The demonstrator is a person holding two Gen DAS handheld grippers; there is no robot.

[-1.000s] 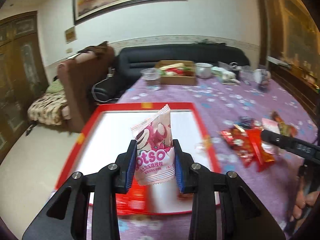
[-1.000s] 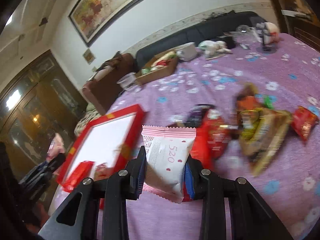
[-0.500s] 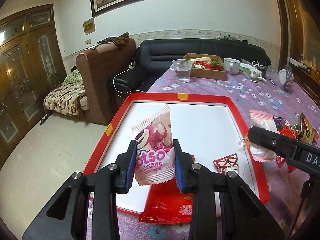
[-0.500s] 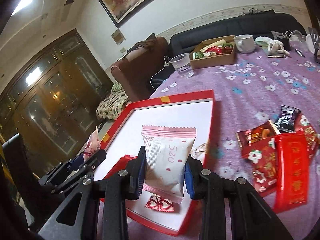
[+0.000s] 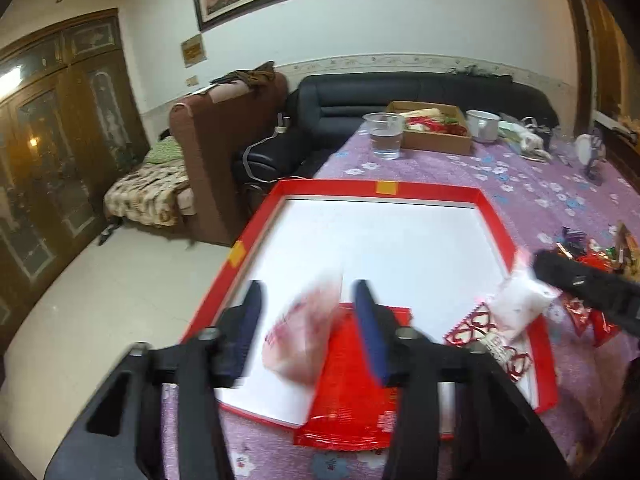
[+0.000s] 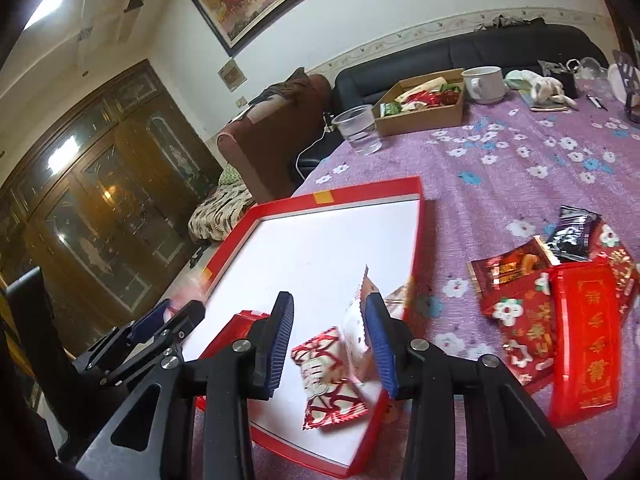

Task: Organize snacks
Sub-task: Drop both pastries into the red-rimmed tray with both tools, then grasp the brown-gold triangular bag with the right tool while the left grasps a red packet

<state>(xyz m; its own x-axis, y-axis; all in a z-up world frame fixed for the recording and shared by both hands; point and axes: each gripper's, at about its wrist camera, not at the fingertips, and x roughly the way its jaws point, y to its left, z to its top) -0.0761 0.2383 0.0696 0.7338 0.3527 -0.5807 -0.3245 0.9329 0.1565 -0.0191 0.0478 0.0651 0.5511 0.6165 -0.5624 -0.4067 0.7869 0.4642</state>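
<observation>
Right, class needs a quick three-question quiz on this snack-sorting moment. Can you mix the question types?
1. True or false: the left gripper is clamped shut on the pink packet.
2. What stands beside the cardboard box at the table's far end? A) clear plastic cup B) kettle C) laptop
3. Fill in: the heart-patterned red packet lies inside the red ____.

Key: 1 false, the jaws are apart and the blurred packet is loose between them; 2 A; 3 tray.

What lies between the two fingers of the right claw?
In the right wrist view, the right claw stands open; a white-pink packet and a red-and-white heart packet over the red tray show between its fingers.
</observation>
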